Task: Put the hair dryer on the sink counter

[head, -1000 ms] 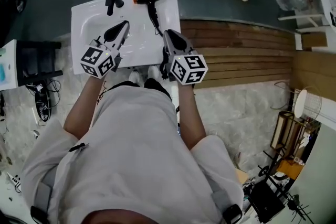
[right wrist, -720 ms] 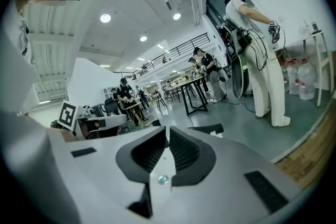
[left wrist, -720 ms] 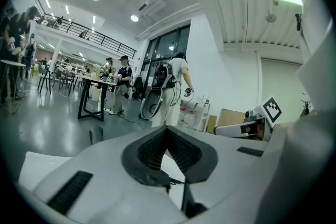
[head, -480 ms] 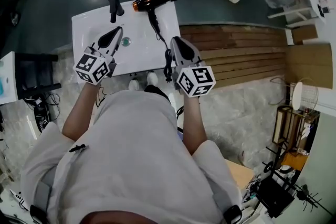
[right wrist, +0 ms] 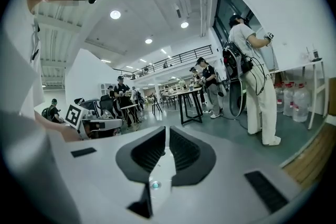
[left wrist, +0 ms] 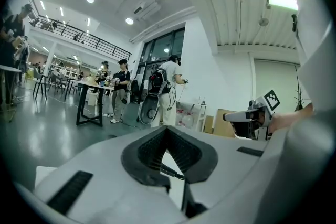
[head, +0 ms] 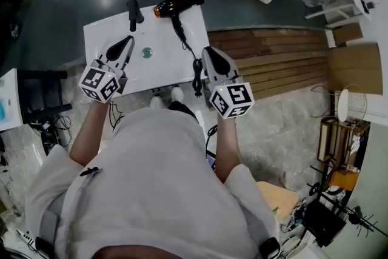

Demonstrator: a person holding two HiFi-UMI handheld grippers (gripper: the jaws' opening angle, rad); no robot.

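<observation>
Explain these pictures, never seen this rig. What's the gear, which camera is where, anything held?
No robot here: a person holds a two-jaw gripper in each hand, each carrying a marker cube. The top-down picture comes from a camera on the person's head; the other two come from cameras riding on the left gripper and right gripper, looking along their jaws. Below stands a white sink counter with a black faucet. The black-and-orange hair dryer lies at its far edge, its cord trailing over the front. Both grippers are shut and empty; the right one's jaws have just been closing, nothing between them.
</observation>
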